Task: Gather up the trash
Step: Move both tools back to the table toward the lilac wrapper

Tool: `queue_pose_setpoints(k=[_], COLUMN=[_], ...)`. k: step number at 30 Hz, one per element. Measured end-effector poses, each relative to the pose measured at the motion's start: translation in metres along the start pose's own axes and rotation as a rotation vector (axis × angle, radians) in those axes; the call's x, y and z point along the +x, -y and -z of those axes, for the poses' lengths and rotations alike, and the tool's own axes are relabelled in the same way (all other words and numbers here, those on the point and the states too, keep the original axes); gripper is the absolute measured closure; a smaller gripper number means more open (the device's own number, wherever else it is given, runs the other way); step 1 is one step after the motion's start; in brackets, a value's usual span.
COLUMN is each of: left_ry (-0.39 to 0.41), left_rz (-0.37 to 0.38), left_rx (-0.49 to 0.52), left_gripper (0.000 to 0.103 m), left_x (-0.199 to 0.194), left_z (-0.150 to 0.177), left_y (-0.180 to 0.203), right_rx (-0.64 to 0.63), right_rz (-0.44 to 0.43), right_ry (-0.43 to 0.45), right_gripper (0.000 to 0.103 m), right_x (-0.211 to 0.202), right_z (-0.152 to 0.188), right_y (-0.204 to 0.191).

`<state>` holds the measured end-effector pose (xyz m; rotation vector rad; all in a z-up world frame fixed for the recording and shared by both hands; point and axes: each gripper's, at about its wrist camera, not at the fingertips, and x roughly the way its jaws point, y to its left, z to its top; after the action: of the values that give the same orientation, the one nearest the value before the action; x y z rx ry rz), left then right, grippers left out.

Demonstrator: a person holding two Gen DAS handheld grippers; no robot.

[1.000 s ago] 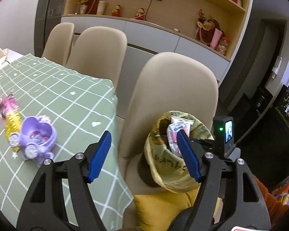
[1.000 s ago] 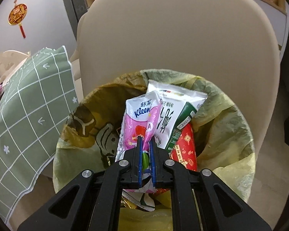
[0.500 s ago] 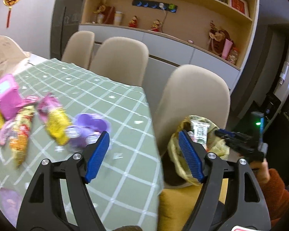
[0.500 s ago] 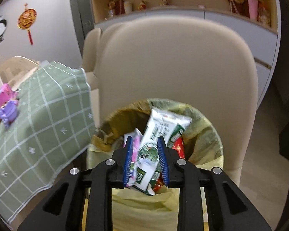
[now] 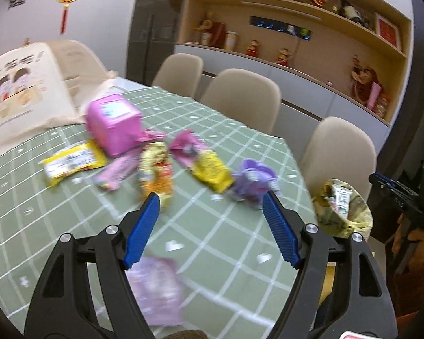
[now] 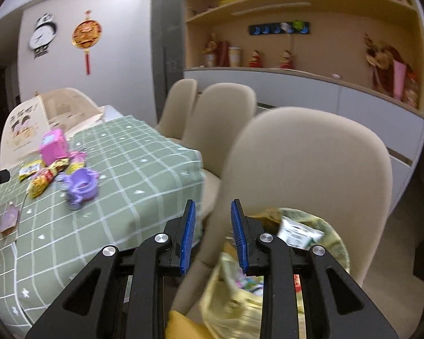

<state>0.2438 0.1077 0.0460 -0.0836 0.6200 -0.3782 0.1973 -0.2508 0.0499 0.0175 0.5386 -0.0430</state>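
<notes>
The right tool (image 6: pixel 212 233) has been lifted clear of the trash bin (image 6: pixel 319 226), whose yellow liner is seen low at the right, just in front of a beige chair (image 6: pixel 305 175). A second ago its blue pads were pressed together on a pink tissue packet inside the bin; now they stand partly apart with nothing between them, so that piece is judged to be delivered (the packet is only a blur of pink low in the liner). A white and green wrapper (image 6: pixel 298 231) lies at the top of the bin's contents.

The left tool (image 5: pixel 212 212) has been swung away from the bin and back over the table (image 5: pixel 226 254), and is held spread wide and empty above the green checked cloth. Beyond its tips the remaining trash is strewn: a yellow snack packet (image 5: pixel 212 169), an orange and yellow wrapper (image 5: pixel 158 172), a yellow sachet (image 5: pixel 70 163) further left and a pale purple scrap (image 5: pixel 155 291) at the near edge. A pink box (image 5: pixel 113 124) and a purple toy carriage (image 5: pixel 253 183) are also there; whether these count as trash cannot be told. The next pick is judged to fall to the left tool, with the yellow snack packet or the orange wrapper closest ahead of it.
</notes>
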Motion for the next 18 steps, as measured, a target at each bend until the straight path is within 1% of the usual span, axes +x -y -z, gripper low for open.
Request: queue_pose_setpoints(k=[5,10,12,15,18], left_ry=[-0.012,-0.062,-0.087,-0.142,-0.179], left_rz=[-0.042,-0.060,-0.053,-0.017,-0.001], left_rx=[-0.020,-0.076,-0.106,-0.138,-0.120], left_gripper=[0.032,0.032,0.032,0.032,0.032], left_x=[-0.017,-0.024,-0.023,-0.017,-0.012], left_z=[0.011,0.028,0.034,0.045,0.053], left_y=[-0.034,-0.066,-0.073,-0.079,-0.070], right_rx=[-0.028,-0.089,-0.111,-0.149,-0.192], right_rz=[-0.071,-0.143,-0.177,-0.216,-0.229], right_ry=[-0.013,-0.058,-0.075,-0.097,-0.112], right_gripper=[0.077,0.077,0.077,0.077,0.077], right_x=[0.006,0.019,0.023,0.026,0.028], right_z=[-0.001,0.003,0.007,0.013,0.020], right_y=[-0.043,-0.085,-0.101,-0.120,-0.135])
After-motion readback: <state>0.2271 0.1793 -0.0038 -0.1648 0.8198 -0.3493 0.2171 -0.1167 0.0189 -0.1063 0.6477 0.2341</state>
